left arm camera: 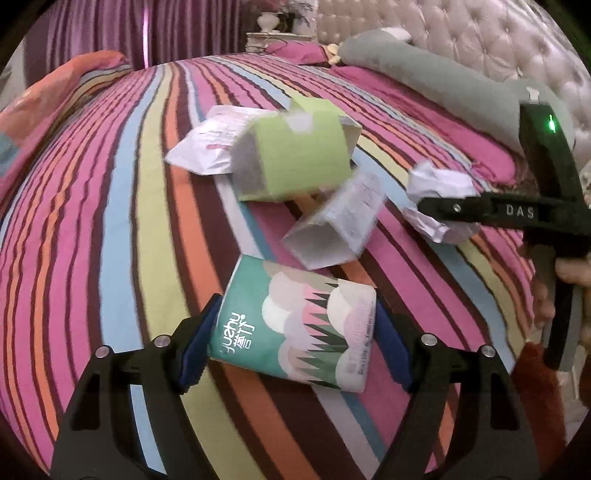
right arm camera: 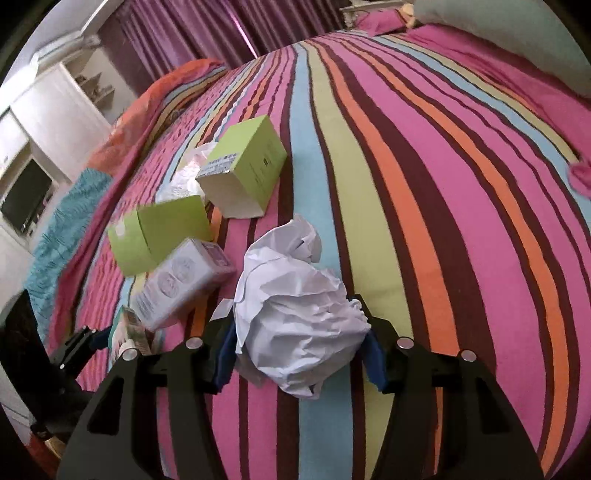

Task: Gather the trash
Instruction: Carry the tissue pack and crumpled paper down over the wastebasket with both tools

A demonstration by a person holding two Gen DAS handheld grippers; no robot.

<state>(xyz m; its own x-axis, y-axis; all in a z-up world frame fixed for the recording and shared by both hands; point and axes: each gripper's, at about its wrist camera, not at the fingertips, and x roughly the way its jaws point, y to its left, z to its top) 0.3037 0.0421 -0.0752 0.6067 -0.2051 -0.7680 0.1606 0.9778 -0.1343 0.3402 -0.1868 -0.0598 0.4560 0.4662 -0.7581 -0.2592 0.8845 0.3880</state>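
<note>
My left gripper is shut on a teal tissue pack with a pink and white pattern, just above the striped bedspread. My right gripper is shut on a crumpled white paper ball; it also shows in the left wrist view at the right. On the bed lie a green box, an open white carton and a white wrapper. In the right wrist view there are two green boxes and a white carton.
A grey bolster pillow lies along the tufted headboard. Purple curtains hang behind the bed. A folded orange and teal blanket lies at the far bed edge. A white cabinet with a TV stands beyond.
</note>
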